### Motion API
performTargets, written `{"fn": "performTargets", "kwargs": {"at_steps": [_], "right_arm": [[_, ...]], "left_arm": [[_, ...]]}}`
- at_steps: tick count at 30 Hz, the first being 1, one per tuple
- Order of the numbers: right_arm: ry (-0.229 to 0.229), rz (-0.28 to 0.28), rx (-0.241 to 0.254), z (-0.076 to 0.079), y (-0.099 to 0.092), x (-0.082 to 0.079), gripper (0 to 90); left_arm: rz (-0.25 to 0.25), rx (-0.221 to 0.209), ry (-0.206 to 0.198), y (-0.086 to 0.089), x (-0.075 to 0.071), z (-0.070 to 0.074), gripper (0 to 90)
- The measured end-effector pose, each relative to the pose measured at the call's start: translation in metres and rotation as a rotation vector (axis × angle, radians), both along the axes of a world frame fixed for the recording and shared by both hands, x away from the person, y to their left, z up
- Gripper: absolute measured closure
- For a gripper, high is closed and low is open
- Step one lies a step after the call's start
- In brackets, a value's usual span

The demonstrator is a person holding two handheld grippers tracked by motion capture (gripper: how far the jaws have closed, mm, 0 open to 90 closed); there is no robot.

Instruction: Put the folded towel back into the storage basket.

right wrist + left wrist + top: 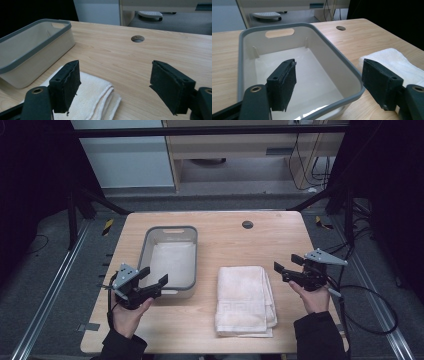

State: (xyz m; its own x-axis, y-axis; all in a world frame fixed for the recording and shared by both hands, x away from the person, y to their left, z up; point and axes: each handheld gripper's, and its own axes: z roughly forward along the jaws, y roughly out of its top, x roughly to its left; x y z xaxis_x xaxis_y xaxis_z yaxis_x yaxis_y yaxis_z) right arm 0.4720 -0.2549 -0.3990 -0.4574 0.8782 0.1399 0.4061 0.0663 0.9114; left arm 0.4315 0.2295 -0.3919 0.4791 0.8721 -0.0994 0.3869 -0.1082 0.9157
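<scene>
The table (210, 325) carries a bin (170, 257) and a folded towel (245, 300), side by side. The bin lies just ahead of the left gripper (152, 280), whose jaws stand released and bare above the bin's near rim; in the left gripper view one jaw hangs over the bin's inside, the other outside its wall, near the towel's corner. The towel lies to the inner side of the right gripper (285, 267) and apart from it; that gripper's jaws gape wide with nothing between them, above the towel's far edge and the bare wood.
</scene>
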Motion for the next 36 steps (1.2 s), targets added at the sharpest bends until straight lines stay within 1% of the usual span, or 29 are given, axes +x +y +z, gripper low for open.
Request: {"fn": "performTargets", "kwargs": {"at_steps": [3, 7, 9, 12, 16, 21, 25, 29, 32, 36], "right_arm": [[0.001, 0.008, 0.002, 0.001, 0.003, 0.002, 24.2], [0.003, 0.012, -0.018, 0.001, 0.007, 0.005, 24.1], [0.004, 0.014, -0.020, 0.002, 0.009, 0.006, 24.0], [0.006, 0.020, -0.017, 0.002, 0.012, 0.008, 24.0], [0.009, 0.030, -0.027, 0.000, 0.015, 0.010, 24.0], [0.033, 0.044, -0.044, -0.005, 0.020, 0.014, 24.2], [0.056, 0.063, -0.060, -0.013, 0.024, 0.018, 24.2], [0.076, 0.067, -0.071, -0.019, 0.026, 0.020, 24.7], [0.095, 0.067, -0.064, -0.024, 0.026, 0.022, 24.9], [0.107, 0.072, -0.087, -0.028, 0.029, 0.024, 24.9]], "left_arm": [[-0.016, -0.003, 0.000, -0.008, 0.000, 0.000, 27.6], [-0.041, 0.003, 0.002, -0.019, 0.001, -0.002, 27.8], [-0.052, 0.001, 0.005, -0.025, 0.001, -0.004, 27.8], [-0.072, 0.005, 0.013, -0.034, 0.001, -0.006, 28.0], [-0.096, 0.012, 0.023, -0.045, 0.001, -0.009, 28.2], [-0.116, 0.019, 0.028, -0.056, -0.001, -0.011, 28.5], [-0.139, 0.021, 0.044, -0.062, -0.004, -0.016, 28.7], [-0.156, 0.026, 0.056, -0.070, -0.006, -0.020, 29.0], [-0.173, 0.036, 0.065, -0.076, -0.008, -0.024, 29.3], [-0.189, 0.047, 0.076, -0.084, -0.009, -0.030, 29.7]]}}
